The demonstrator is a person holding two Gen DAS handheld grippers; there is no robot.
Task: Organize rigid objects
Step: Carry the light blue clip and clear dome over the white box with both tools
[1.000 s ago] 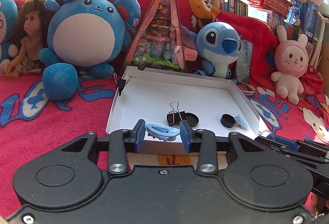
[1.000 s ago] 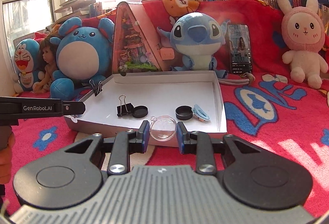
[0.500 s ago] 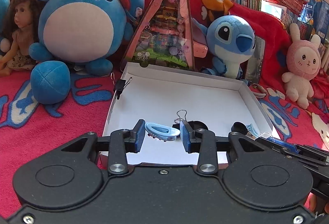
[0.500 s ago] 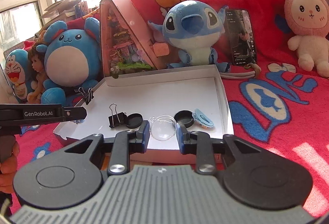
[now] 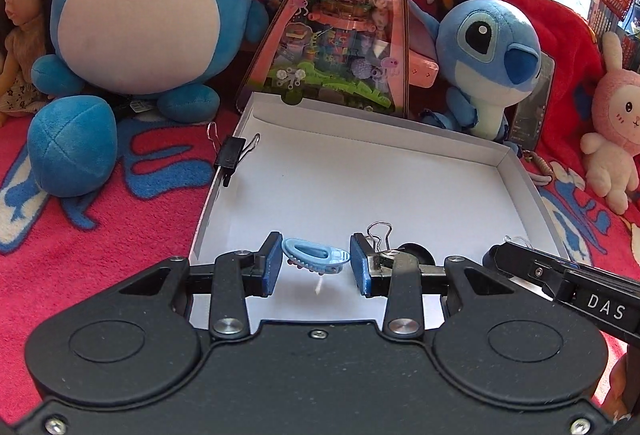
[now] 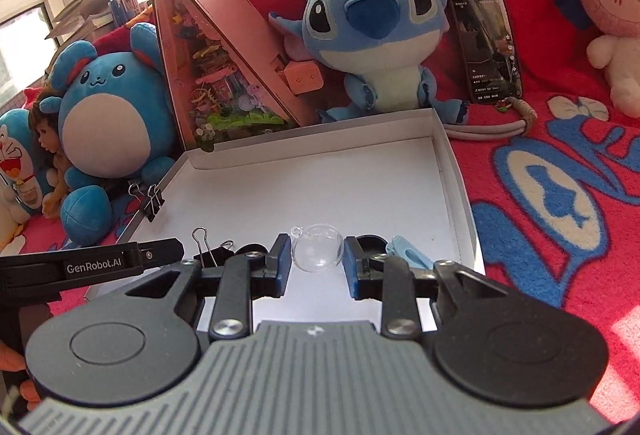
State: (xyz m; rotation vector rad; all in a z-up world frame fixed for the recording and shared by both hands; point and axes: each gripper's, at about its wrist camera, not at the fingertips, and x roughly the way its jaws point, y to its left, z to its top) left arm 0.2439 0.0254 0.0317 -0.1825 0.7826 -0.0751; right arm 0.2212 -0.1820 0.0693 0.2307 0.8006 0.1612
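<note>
Inside white box (image 6: 448, 171) – 1 binder clip (image 6: 210, 253)

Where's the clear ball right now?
In the right wrist view, the clear ball sits clamped between the right tongs, over the white box's near edge.

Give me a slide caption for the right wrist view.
Right gripper holding a clear half-sphere above the white box, plush toys behind.
</note>
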